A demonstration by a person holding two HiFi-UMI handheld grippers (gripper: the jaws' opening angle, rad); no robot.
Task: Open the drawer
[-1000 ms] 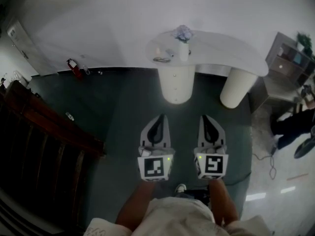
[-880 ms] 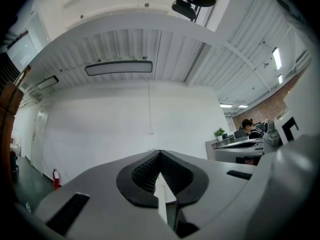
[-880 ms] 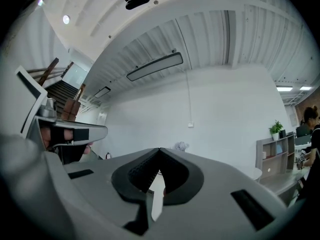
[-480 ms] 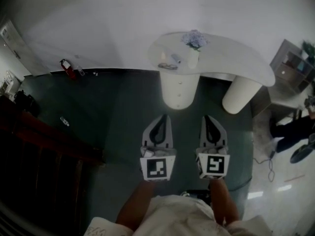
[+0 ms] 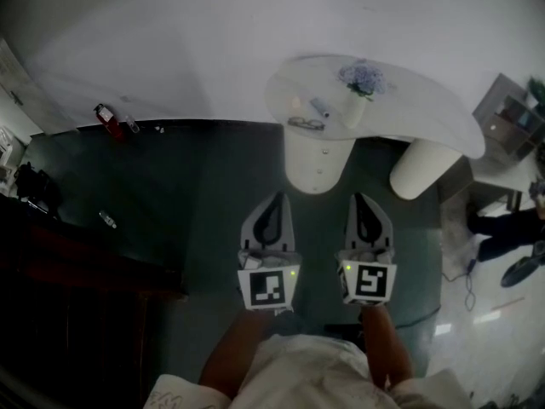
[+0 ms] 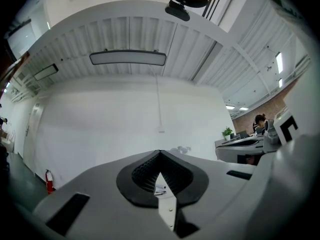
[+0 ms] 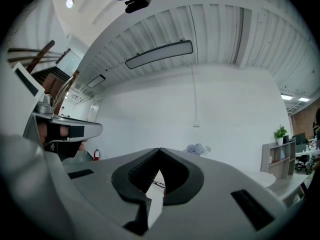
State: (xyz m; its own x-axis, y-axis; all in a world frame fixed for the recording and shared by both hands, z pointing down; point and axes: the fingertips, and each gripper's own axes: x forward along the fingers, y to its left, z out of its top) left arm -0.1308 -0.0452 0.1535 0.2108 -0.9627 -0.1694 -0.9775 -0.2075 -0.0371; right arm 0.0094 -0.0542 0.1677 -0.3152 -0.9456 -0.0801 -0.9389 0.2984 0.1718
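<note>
Both grippers are held out side by side over the dark floor, pointing toward the far wall, and neither carries anything. The left gripper has its jaws pressed together at the tips, with only the hollow between the black pads showing in its own view. The right gripper is closed the same way, tip to tip. The drawer is most likely in the left pedestal of the white table. That pedestal is a pale upright cylinder with two small knobs set one above the other on the face turned toward the person. It stands well apart from both grippers, on the far side of them. It lies between their two lines, so neither hand is clearly nearer, though the left sits a shade closer to its centre. The second pedestal is further right and shows no knobs. On the tabletop are a vase of pale flowers and a pair of glasses, clear of the drawer fronts. Since the knobs face the near side, the pull will probably run straight back toward the person. First the gap must be crossed, and one gripper must open to take a knob. Which knob belongs to the wanted drawer cannot be told from here.
</note>
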